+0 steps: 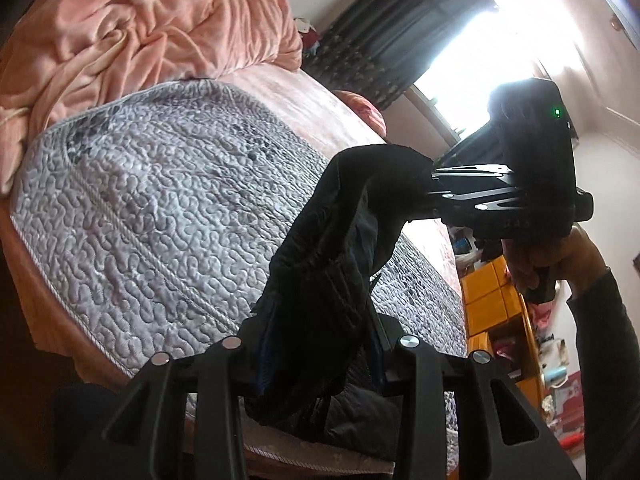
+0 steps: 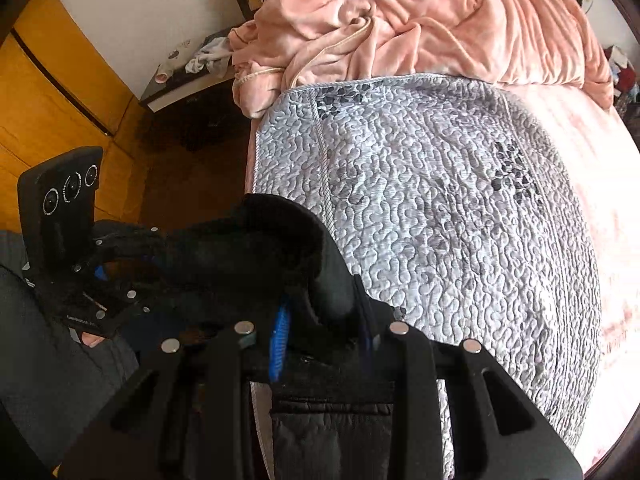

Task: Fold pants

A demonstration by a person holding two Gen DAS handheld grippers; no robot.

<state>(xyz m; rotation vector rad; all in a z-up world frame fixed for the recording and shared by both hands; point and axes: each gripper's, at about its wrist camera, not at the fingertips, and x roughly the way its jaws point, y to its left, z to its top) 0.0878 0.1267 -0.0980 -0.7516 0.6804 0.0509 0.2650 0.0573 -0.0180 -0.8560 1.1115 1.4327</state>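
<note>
Black pants point(image 1: 320, 272) with a gathered waistband hang in the air above the bed, stretched between both grippers. My left gripper point(image 1: 320, 344) is shut on one end of the waistband. My right gripper point(image 1: 430, 196), seen in the left wrist view, is shut on the other end. In the right wrist view the pants point(image 2: 256, 248) bunch between my right gripper point(image 2: 324, 344) and the left gripper point(image 2: 160, 256). The rest of the pants hangs below the fingers, mostly hidden.
A grey quilted mat point(image 2: 460, 216) covers the bed. A crumpled pink blanket point(image 2: 420, 16) lies at its far end. A dark nightstand point(image 2: 188, 92) and an orange wardrobe point(image 2: 48, 92) stand beside the bed. A bright window with dark curtains point(image 1: 400, 40) is behind.
</note>
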